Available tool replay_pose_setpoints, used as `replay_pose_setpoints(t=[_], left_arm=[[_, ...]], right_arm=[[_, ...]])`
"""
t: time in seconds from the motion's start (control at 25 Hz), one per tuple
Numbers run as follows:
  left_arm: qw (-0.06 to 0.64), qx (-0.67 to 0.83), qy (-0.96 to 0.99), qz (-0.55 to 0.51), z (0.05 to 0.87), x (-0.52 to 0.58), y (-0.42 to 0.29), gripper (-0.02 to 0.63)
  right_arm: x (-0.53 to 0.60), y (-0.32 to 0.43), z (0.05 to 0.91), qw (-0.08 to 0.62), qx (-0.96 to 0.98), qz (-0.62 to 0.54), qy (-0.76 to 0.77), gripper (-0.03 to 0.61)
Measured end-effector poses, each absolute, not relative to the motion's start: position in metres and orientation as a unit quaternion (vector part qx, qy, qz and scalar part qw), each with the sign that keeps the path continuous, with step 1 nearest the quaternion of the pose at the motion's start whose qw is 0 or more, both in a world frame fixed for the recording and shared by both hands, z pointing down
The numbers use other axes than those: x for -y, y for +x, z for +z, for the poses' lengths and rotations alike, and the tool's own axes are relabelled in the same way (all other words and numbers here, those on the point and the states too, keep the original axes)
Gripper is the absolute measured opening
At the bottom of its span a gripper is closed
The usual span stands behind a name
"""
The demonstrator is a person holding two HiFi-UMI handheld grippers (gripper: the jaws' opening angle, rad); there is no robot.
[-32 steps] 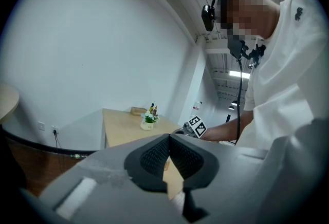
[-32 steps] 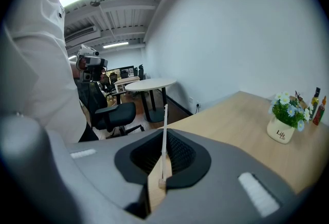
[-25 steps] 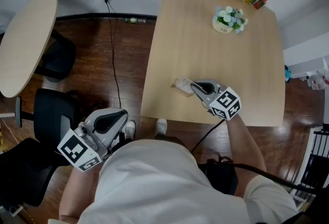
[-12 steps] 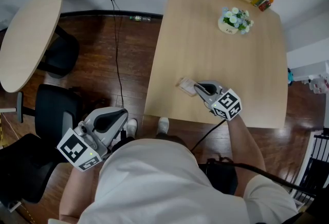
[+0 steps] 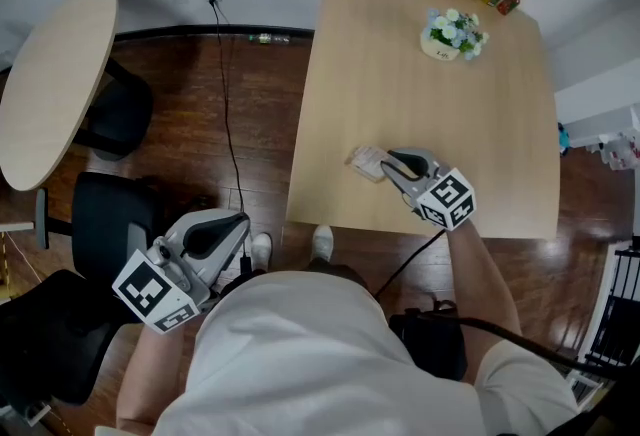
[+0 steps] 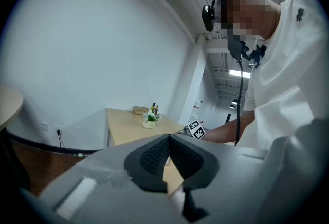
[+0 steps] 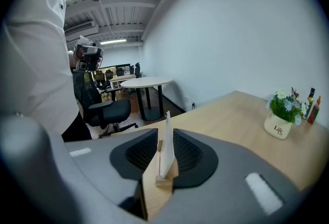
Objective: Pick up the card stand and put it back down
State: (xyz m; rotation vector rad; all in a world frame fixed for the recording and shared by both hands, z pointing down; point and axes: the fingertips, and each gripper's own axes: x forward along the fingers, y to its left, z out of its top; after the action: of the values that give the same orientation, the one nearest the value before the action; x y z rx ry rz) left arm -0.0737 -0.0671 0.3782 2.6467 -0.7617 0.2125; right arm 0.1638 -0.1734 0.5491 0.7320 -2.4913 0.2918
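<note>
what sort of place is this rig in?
Probably an office or meeting room: a light wooden rectangular table, a round pale-topped table nearby, and black swivel office chairs on dark wood flooring.

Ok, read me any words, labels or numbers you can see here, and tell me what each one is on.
"Life": on the white flower pot, in the right gripper view.
Bottles at the table's far end: labels too small to read.
Card stand: its card is seen edge-on, nothing legible.
</note>
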Motion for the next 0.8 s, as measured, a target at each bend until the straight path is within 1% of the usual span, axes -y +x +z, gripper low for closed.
replay_pose_setpoints(t=[0.24,0.44,0.6,0.8], left_arm=[[0.187,0.241,0.95,0.073,0.378,0.067,-0.077,0.0],[0.181,0.196,0.961,0.068,0.378,0.064,-0.082,0.0],[0.175,0.152,0.971,0.066,0.378,0.058,-0.085,0.0],[0.184,0.093,0.975,0.078,0.394,0.04,-0.104,0.0]], right_arm=[[0.175,0.175,0.507,0.242,0.905,0.065,0.343,0.107],[0.151,0.177,0.473,0.224,0.882,0.047,0.413,0.107],[0.114,0.175,0.46,0.214,0.856,0.057,0.468,0.107],[0.043,0.152,0.464,0.191,0.819,0.109,0.53,0.114]])
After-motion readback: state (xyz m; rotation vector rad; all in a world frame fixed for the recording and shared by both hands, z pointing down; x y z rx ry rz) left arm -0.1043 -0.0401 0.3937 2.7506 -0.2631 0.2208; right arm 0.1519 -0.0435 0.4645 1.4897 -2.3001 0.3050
